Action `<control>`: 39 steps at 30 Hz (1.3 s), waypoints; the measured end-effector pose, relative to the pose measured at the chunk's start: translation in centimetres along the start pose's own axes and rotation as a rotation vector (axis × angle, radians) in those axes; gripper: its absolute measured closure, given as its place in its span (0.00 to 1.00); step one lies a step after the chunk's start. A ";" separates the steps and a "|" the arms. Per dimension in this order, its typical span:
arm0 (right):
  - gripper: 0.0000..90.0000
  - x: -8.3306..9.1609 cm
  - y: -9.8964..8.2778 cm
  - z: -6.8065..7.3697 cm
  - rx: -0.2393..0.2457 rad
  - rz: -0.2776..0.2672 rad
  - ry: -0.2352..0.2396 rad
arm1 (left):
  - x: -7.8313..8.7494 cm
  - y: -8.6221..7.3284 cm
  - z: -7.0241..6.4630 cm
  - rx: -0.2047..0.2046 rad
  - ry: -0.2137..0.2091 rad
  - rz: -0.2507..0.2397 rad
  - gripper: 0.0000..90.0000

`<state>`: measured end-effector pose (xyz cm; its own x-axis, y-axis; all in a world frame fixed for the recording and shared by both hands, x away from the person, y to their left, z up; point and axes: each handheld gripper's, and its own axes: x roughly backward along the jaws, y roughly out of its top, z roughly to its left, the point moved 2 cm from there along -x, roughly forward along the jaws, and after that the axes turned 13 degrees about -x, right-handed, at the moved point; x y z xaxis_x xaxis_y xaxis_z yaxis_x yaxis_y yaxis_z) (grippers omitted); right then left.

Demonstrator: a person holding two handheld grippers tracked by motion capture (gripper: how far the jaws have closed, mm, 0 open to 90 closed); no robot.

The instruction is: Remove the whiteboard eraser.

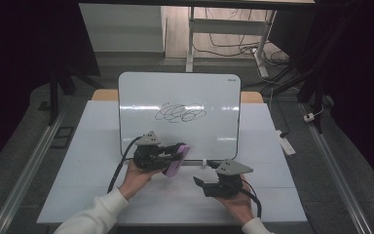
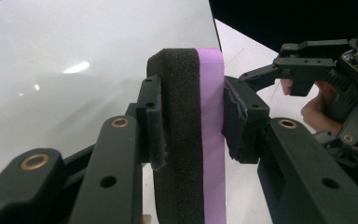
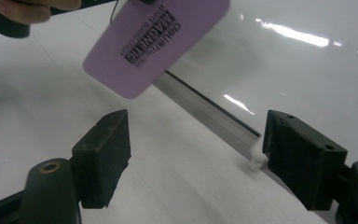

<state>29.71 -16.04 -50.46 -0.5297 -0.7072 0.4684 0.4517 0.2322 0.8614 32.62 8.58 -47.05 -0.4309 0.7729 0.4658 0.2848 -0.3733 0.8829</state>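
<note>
- Eraser [image 2: 200,140], purple-backed with dark foam face, clamped edgewise in left gripper [image 1: 175,155] at lower edge of whiteboard [image 1: 141,97]; black scribble [image 1: 180,113] near board's middle, well above it and not yet wiped.
- Right gripper [image 1: 198,182] wide apart and holding nothing, low over white counter [image 1: 87,161] just off board's lower right edge.
- Risk: narrow pinch across foam and backing, likely to twist or slip out under pressure against slick board.
- Risk: board propped at a tilt, apparently unbraced; hard push liable to slide it back or tip it, right gripper not steadying frame.
- Risk: purple back rather than foam meeting surface, leaving ink smeared instead of lifted.
- Small white piece [image 3: 256,158] against board's bottom rail, just beside right gripper; possible snag on a low pass.
- Cables from both grippers trailing over counter's near side, prone to drag.
- Beyond counter: desk legs, loose floor cables [image 1: 233,48], white power strip [image 1: 287,144] at right, well clear of work.
- Path from eraser up to scribble open, nothing between.
</note>
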 end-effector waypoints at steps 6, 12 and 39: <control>0.25 -1.4 0.3 0.9 -0.025 -0.010 0.013 | -0.4 0.1 -0.3 -0.004 -0.004 -0.001 0.69; 0.24 -2.5 0.6 1.8 -0.056 -0.020 0.025 | -0.7 0.0 -0.5 -0.008 -0.007 0.003 0.68; 0.26 -4.6 1.2 2.9 -0.208 -0.049 0.037 | -1.1 -0.3 -1.5 -0.011 0.039 -0.038 0.68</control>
<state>30.59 -10.53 -51.03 -0.5297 -0.7393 0.4157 0.5662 0.0567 0.8223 31.74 7.08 -47.71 -0.4744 0.7659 0.4339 0.2586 -0.3499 0.9004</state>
